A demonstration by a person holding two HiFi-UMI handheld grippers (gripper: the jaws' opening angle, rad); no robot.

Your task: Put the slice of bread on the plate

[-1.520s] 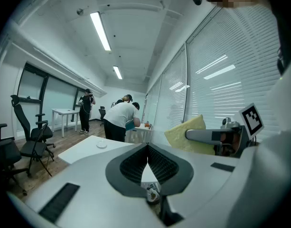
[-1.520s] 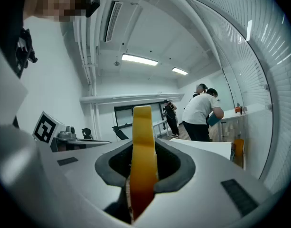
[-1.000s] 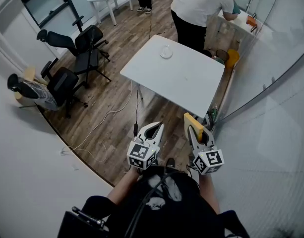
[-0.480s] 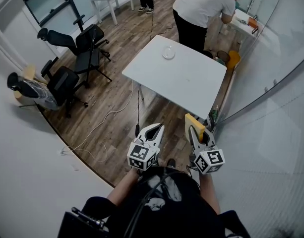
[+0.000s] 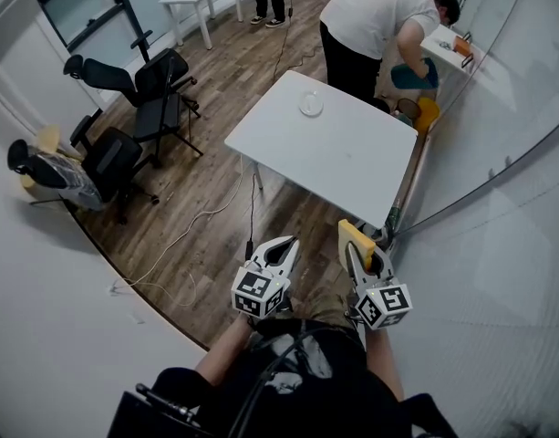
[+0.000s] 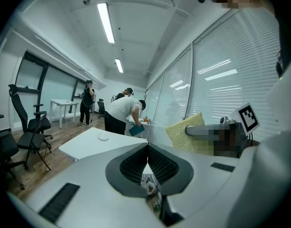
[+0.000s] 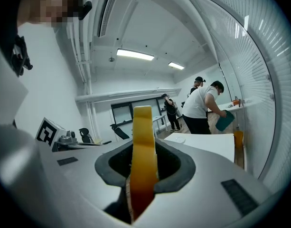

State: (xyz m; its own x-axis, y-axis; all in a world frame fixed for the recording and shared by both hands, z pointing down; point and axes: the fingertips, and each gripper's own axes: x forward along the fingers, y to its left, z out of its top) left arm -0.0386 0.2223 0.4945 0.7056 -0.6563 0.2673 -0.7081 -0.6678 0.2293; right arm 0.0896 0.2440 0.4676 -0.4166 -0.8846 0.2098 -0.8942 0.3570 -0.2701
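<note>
A yellow slice of bread (image 7: 142, 127) stands on edge between the jaws of my right gripper (image 7: 143, 163), which is shut on it. In the head view the bread (image 5: 355, 234) sticks up from that gripper (image 5: 353, 241), over the wooden floor and short of the table. My left gripper (image 5: 284, 245) is level beside it, its jaws shut (image 6: 147, 148) with nothing between them. The small white plate (image 5: 311, 105) sits near the far edge of the white table (image 5: 352, 162). It also shows ahead as the plate (image 6: 103, 137) and the plate (image 7: 178, 138).
A person in a white shirt (image 5: 370, 12) bends over a side desk behind the table, holding a teal object (image 5: 408, 74). Black office chairs (image 5: 138, 89) stand to the left. A cable (image 5: 197, 226) runs over the floor. A glass wall with blinds (image 5: 498, 190) is close on the right.
Both grippers have drifted a little forward toward the table, the bread still gripped. The person in white has leaned further over the side desk.
</note>
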